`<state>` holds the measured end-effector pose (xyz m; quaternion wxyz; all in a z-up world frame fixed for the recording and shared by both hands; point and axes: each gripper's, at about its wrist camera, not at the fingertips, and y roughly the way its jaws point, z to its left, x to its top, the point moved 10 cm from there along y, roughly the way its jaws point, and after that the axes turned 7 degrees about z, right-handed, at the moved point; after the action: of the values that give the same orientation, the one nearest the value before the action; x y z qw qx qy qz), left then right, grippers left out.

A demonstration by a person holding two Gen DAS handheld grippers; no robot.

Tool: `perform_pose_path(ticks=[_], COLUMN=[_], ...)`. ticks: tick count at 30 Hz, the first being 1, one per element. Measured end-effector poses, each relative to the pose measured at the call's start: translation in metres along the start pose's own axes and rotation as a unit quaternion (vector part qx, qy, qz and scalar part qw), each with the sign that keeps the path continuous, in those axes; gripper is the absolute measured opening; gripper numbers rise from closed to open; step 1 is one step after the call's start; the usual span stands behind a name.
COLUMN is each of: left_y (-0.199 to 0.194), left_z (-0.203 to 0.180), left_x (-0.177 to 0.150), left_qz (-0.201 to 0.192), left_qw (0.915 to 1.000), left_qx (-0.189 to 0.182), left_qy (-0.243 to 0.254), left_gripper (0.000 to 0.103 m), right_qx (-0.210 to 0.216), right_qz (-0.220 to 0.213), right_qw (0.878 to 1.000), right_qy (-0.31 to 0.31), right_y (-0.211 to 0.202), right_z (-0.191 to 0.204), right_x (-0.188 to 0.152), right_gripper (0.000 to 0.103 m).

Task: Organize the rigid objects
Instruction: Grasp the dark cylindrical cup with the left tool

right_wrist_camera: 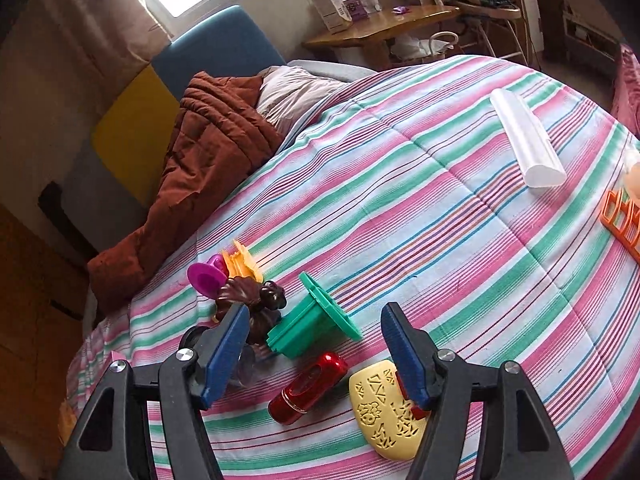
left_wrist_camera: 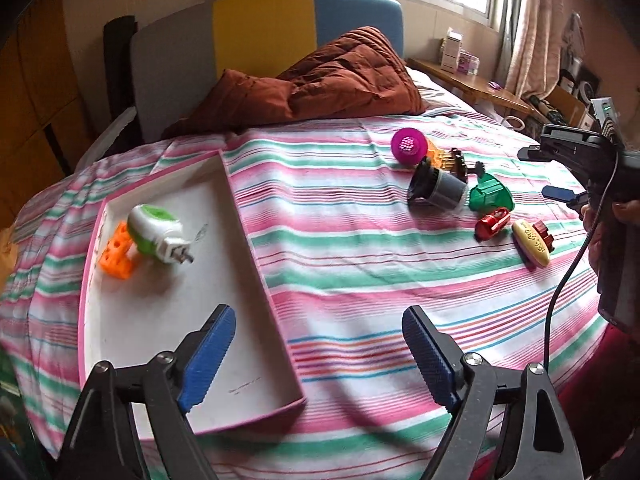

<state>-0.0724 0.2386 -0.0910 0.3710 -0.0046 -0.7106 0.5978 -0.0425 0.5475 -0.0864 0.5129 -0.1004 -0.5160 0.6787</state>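
Observation:
A shallow pink-rimmed white tray [left_wrist_camera: 208,288] lies on the striped bed and holds an orange holed block [left_wrist_camera: 116,254] and a white-and-green plug-in device [left_wrist_camera: 156,232]. My left gripper [left_wrist_camera: 320,354] hangs open over the tray's near right wall, with nothing between its fingers. To the right lies a cluster of small objects: a magenta ball [left_wrist_camera: 408,145], a black-and-grey cylinder [left_wrist_camera: 438,190], a green plastic piece [right_wrist_camera: 316,320], a red metallic tube [right_wrist_camera: 308,388], a yellow patterned oval [right_wrist_camera: 384,412] and a brown hair clip [right_wrist_camera: 256,300]. My right gripper [right_wrist_camera: 316,344] is open above the green piece and the red tube, touching neither.
A rust-brown quilt [left_wrist_camera: 340,80] is bunched against the headboard. A white roll [right_wrist_camera: 524,140] and an orange frame piece [right_wrist_camera: 624,220] lie farther right on the bed. A wooden side table [right_wrist_camera: 384,28] with boxes stands beyond. A person's hand [left_wrist_camera: 624,216] holds the right gripper.

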Motion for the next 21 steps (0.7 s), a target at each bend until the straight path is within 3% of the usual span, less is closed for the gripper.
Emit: perform_pose_path(ticks=[11, 21], left_y=[0.047, 0.101], left_z=[-0.085, -0.130], left_x=[0.078, 0.111], left_qz=[-0.020, 0.004], left_qw=[0.9920, 0.9837], left_qx=[-0.043, -0.059], left_qy=[0.117, 0.170], left_gripper=[0.095, 0.097], right_qx=[0.032, 0.053], right_qz=[0.003, 0.018], right_qw=[0.999, 0.998], right_qy=[0.025, 0.032], right_y=[-0.001, 0.005], right_z=[-0.001, 0.003], right_x=[0.004, 0.002], right_gripper=[0.071, 0.071])
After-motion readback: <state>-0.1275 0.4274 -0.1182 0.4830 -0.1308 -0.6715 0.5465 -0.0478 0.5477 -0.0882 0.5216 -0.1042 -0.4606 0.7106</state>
